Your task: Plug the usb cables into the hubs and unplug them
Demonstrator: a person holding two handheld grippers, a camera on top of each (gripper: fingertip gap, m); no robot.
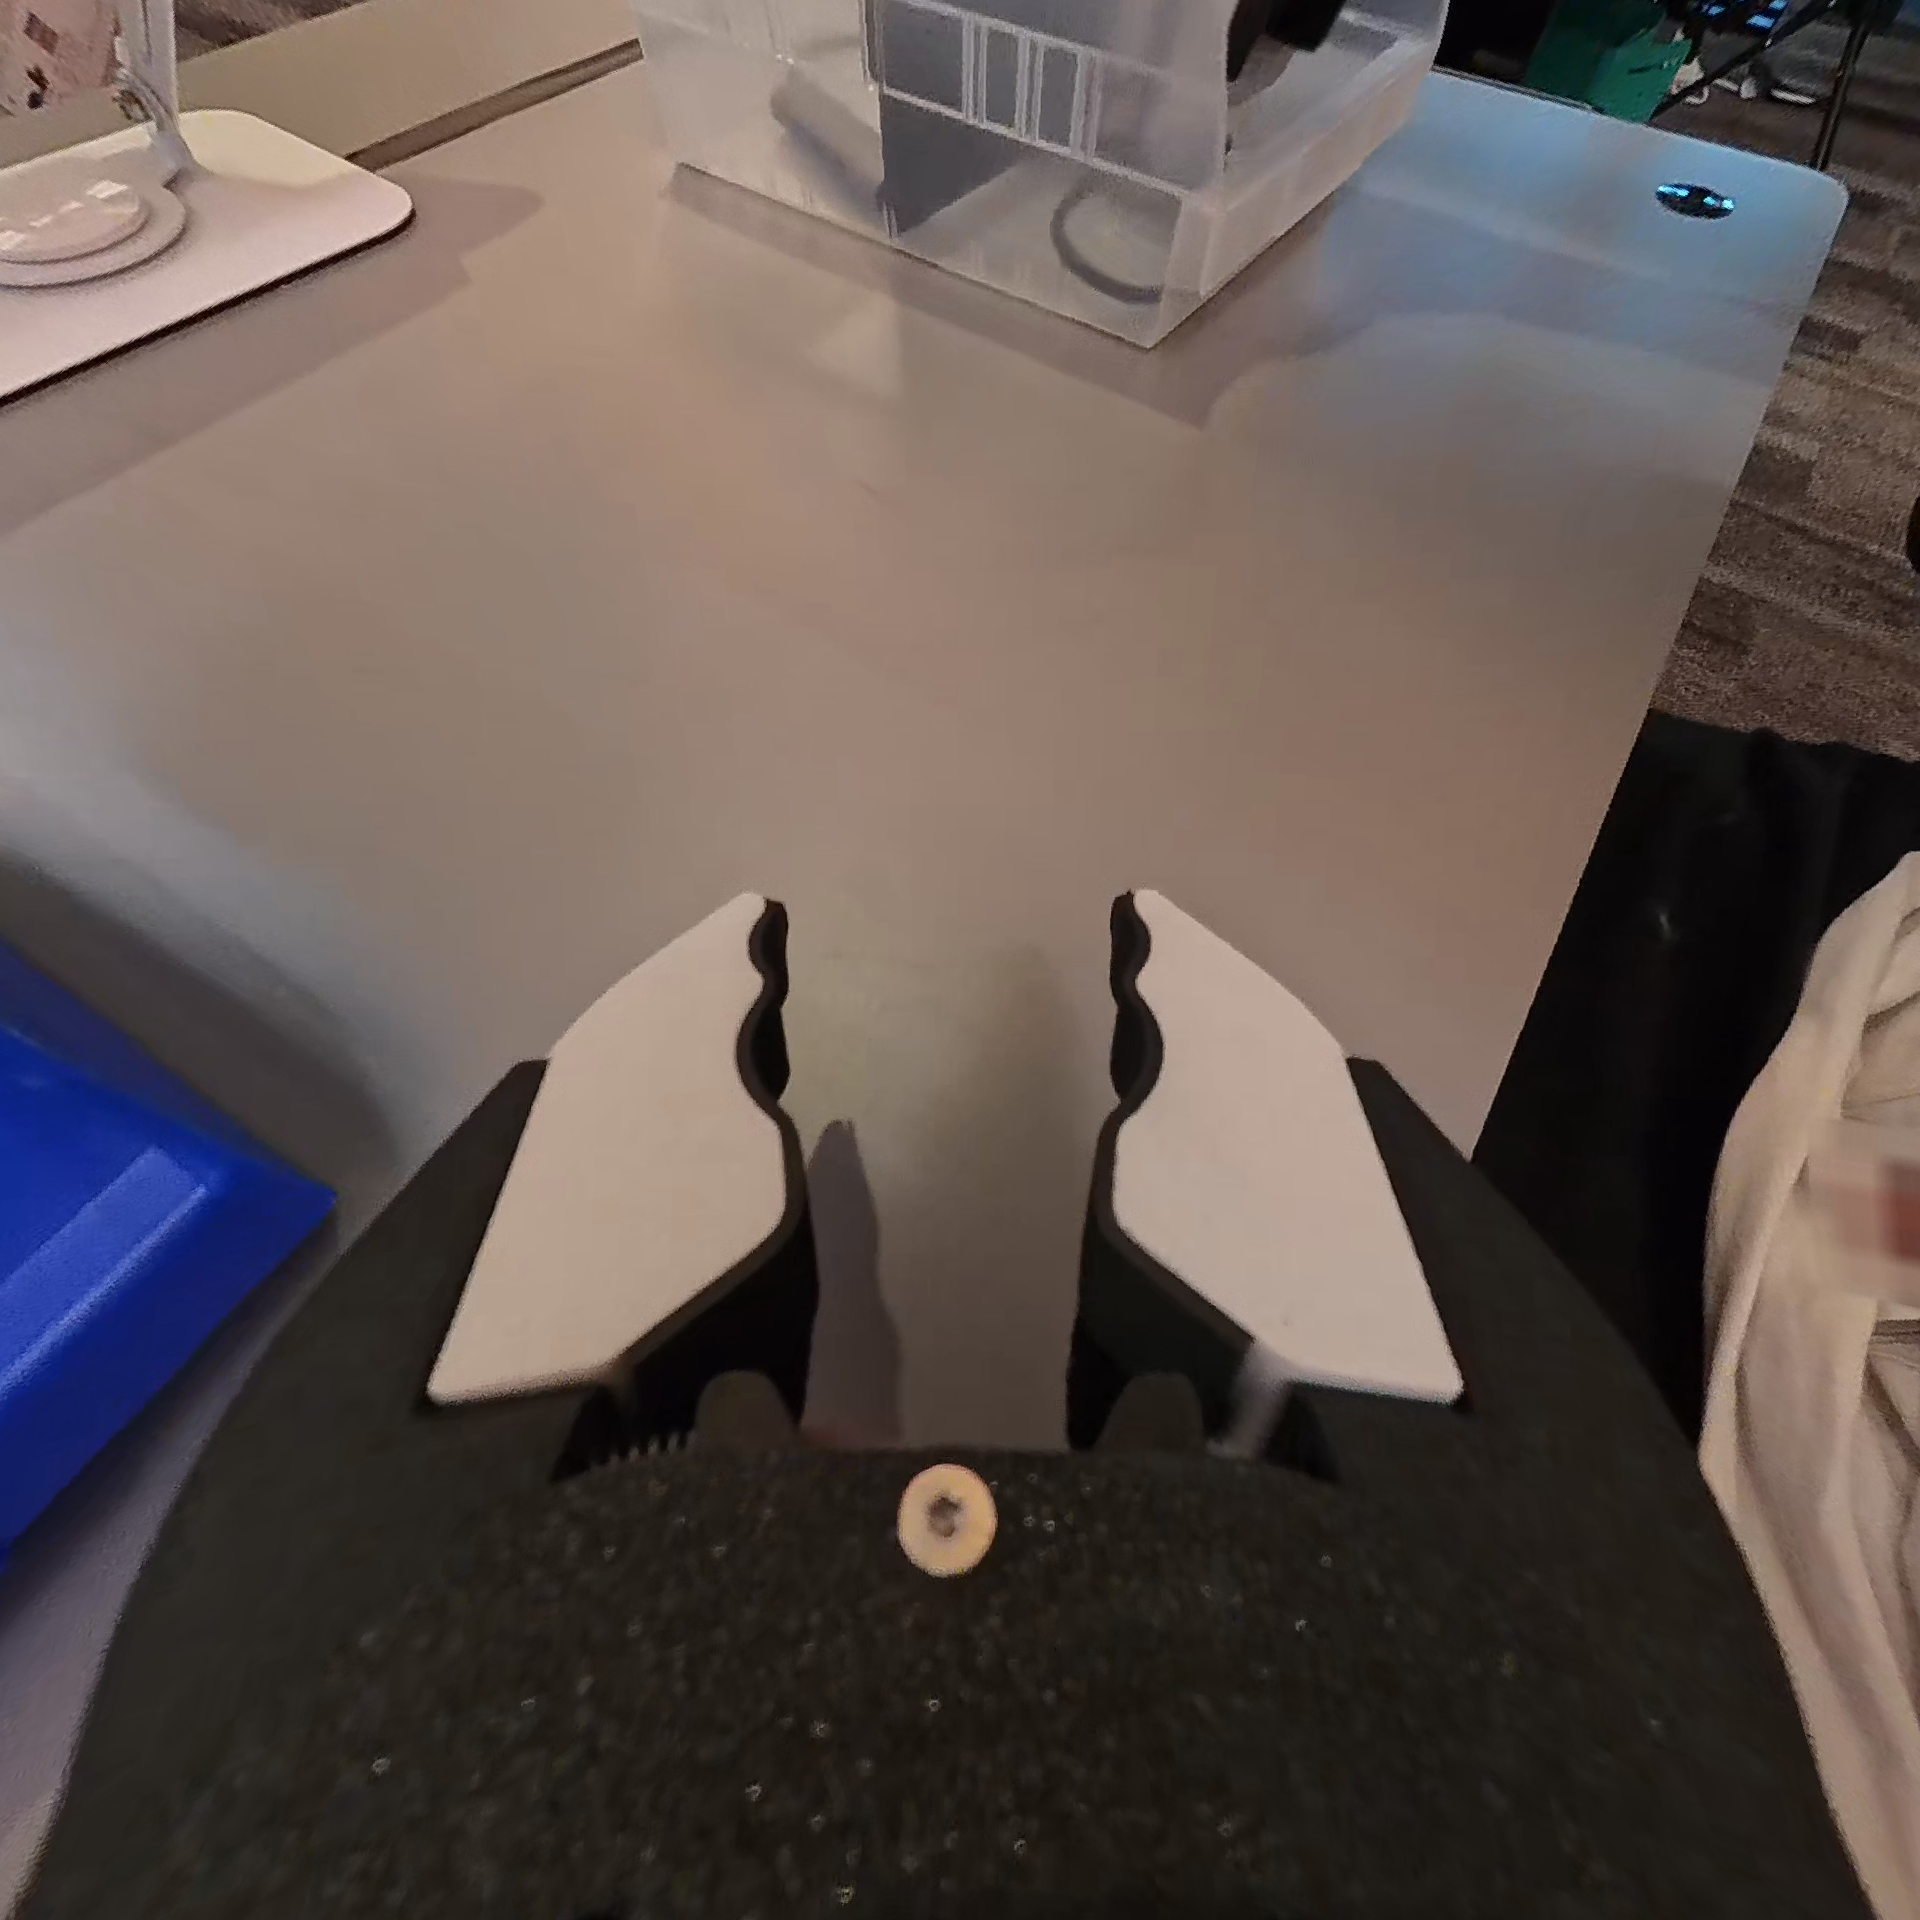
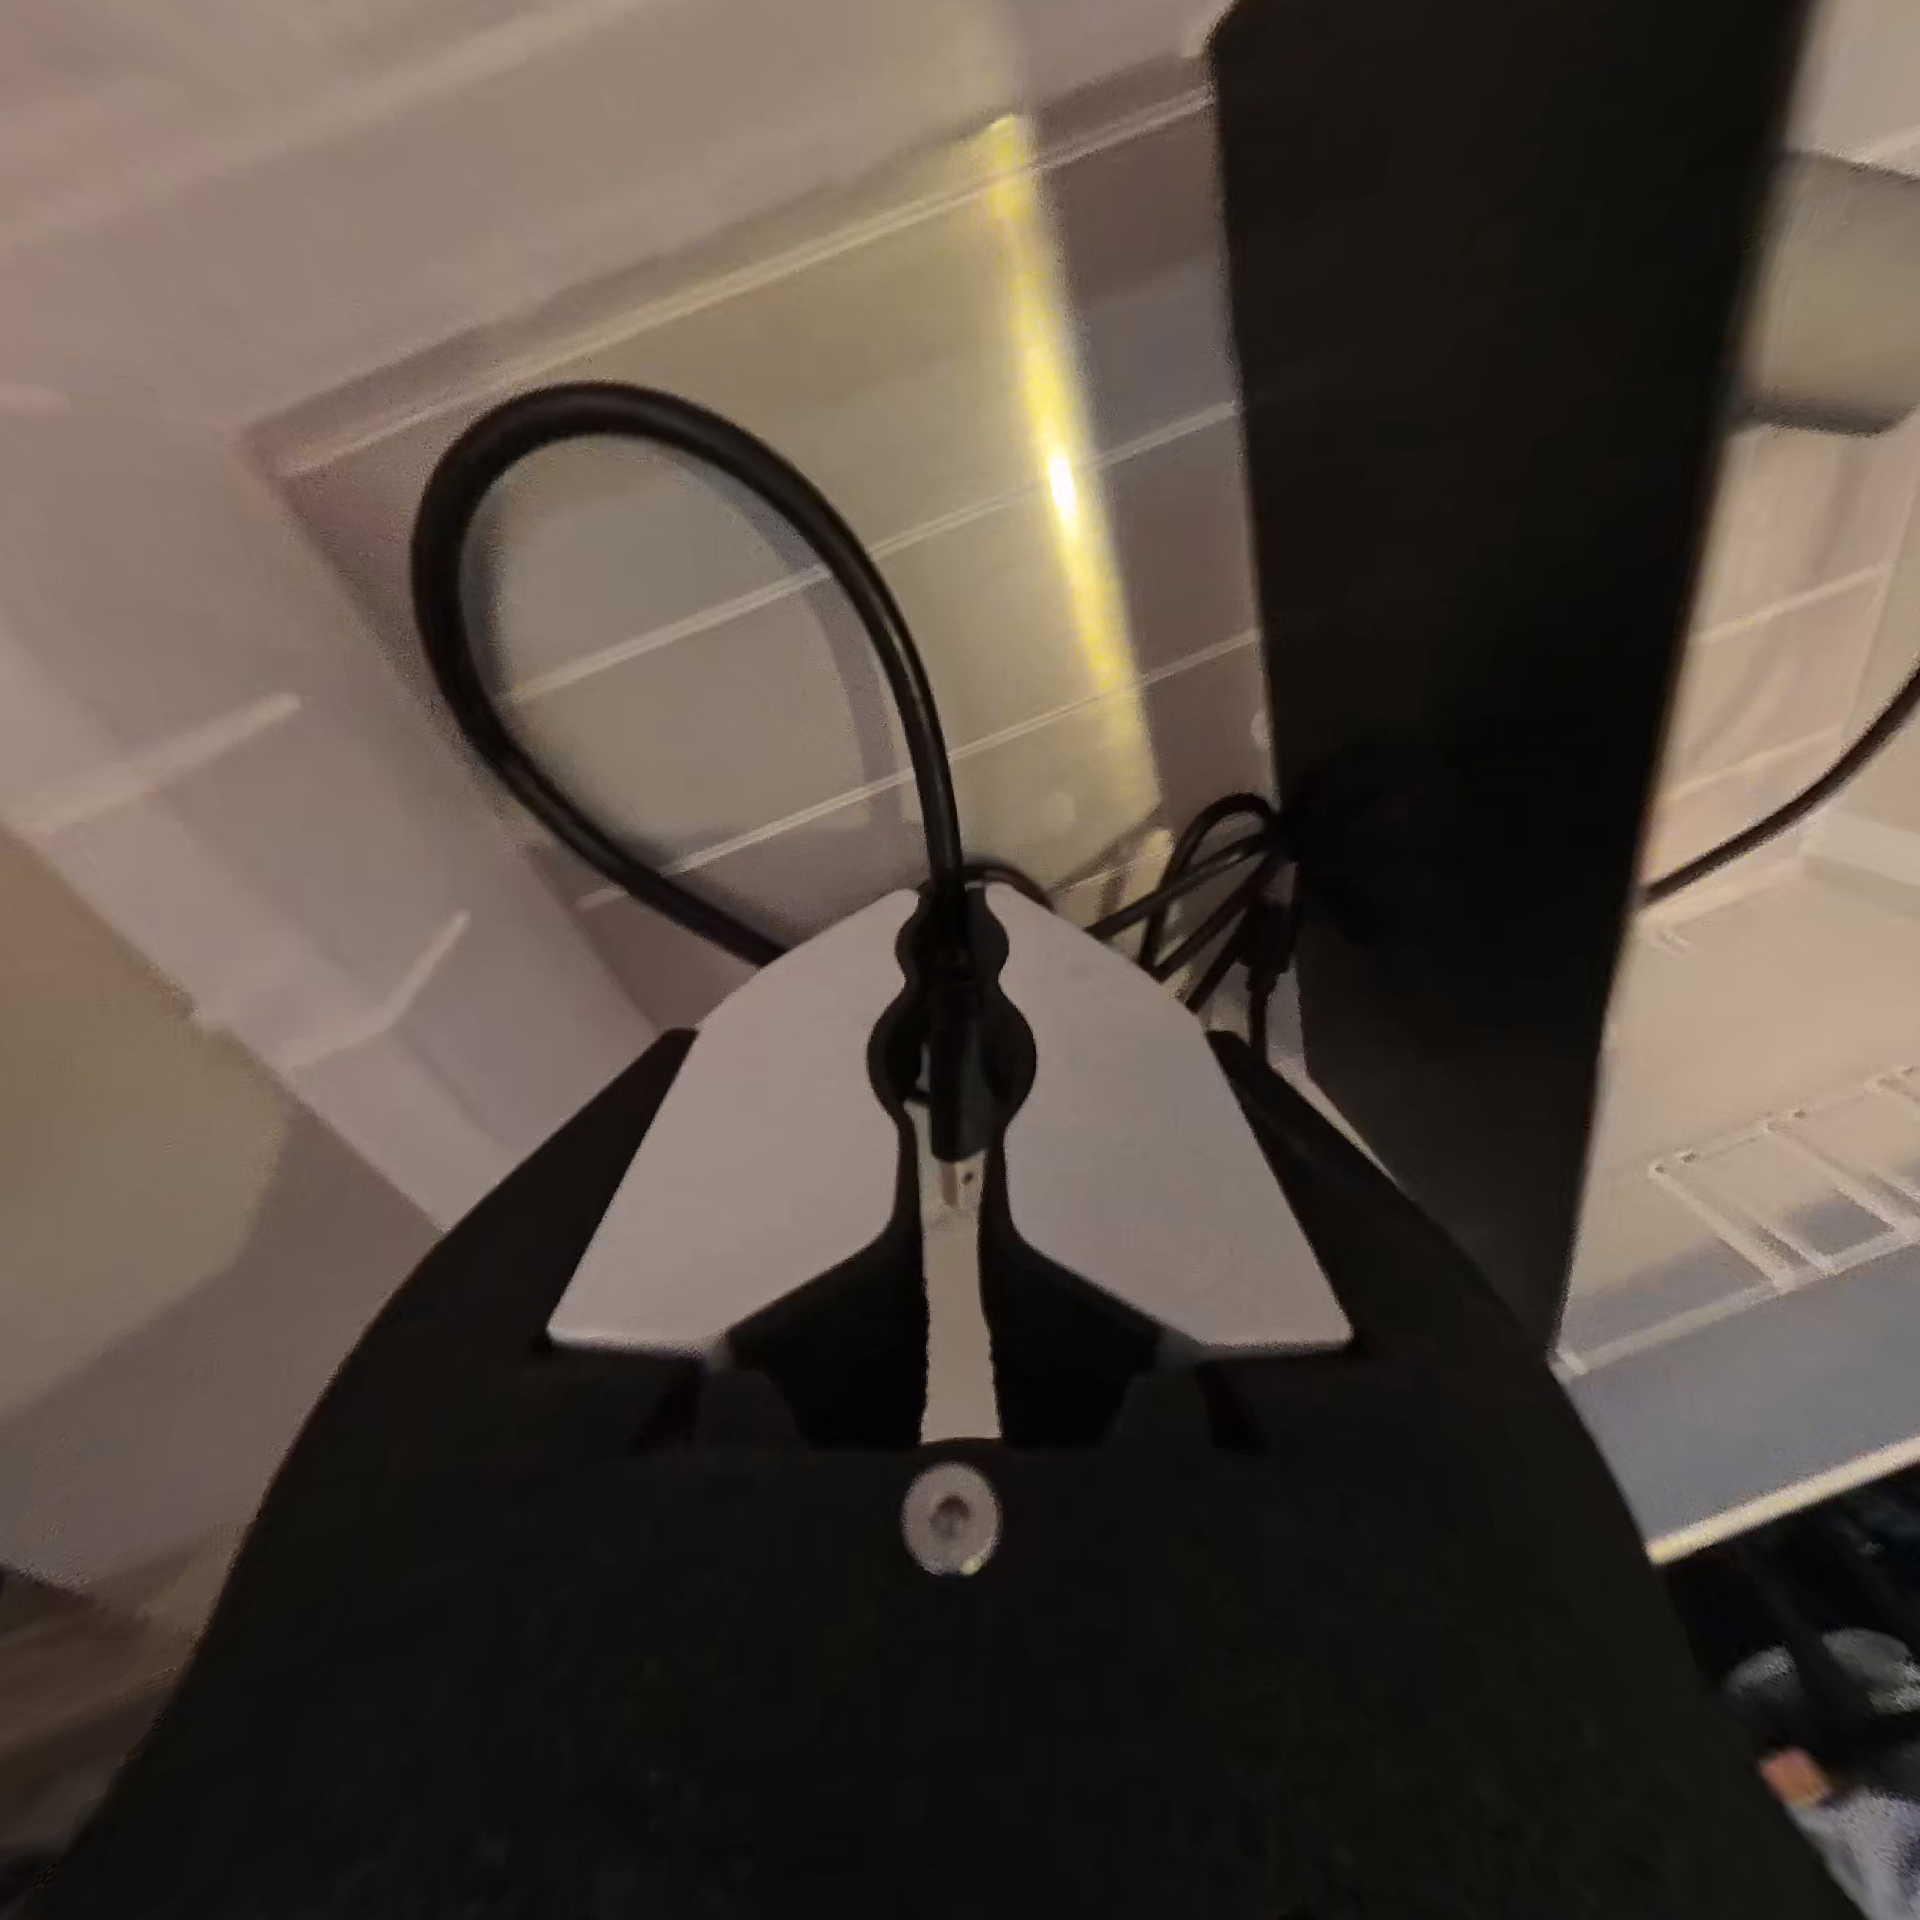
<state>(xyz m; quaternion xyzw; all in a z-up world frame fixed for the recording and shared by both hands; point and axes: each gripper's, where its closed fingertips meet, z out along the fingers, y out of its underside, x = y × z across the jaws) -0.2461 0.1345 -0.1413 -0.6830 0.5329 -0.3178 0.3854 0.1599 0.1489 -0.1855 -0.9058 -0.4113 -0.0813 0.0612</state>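
Left claw (image 1: 949, 935): fingers stand apart, nothing between them, held over bare table (image 1: 935, 623). Just to its left, at the near edge, a blue tray (image 1: 125, 1247). To its right, off the table edge, a pale cloth (image 1: 1829, 1351), partly out of view. Well ahead and slightly right, a clear box (image 1: 1195, 249) rests on the table; a dark insert and a black ring of cable show through its wall, details blurred. Ahead and far left, a white pad (image 1: 260, 239) carrying a round white item. Far ahead to the right, a grommet (image 1: 1694, 200) near the table corner.

Right claw (image 2: 951, 914): fingers drawn together and clamped on the black plug (image 2: 954, 1081) of a cable (image 2: 468, 582). The metal tip of the plug points back toward the camera, between the fingers. The cable leaves the fingertips ahead, loops up and left, then returns down behind the left finger. Just ahead and right of the tips, a tangle of thin black leads (image 2: 1216, 894). To the right, a dark upright panel (image 2: 1455, 520) runs from near to far. Behind all, clear ribbed plastic walls (image 2: 779, 623), blurred. No hub can be made out here.
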